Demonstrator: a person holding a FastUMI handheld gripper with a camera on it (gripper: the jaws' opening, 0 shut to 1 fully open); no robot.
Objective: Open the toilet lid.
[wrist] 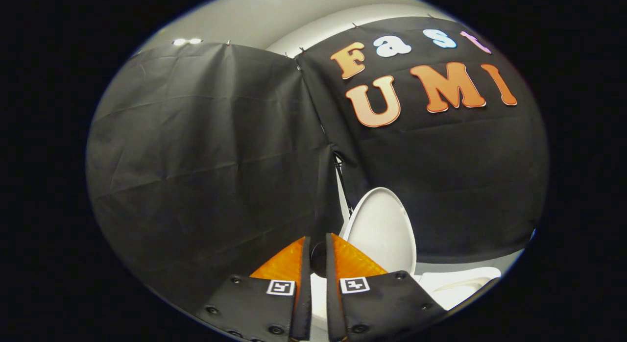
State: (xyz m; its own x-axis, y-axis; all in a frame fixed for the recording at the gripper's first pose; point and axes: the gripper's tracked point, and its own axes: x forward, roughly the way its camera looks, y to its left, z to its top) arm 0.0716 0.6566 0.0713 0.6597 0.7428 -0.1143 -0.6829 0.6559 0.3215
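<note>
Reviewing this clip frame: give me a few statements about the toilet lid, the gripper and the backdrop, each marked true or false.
1. The toilet lid stands raised, leaning back toward the black cloth wall. True.
2. The gripper has its fingers spread wide apart. False: they sit close together with only a narrow gap.
3. The fingers are clamped on the lid. False: the lid stands beyond them and slightly to the right, with nothing visibly held.
4. Part of the white toilet body shows below the lid. True.
5. The cloth wall is made of two panels meeting at a seam. True.
</note>
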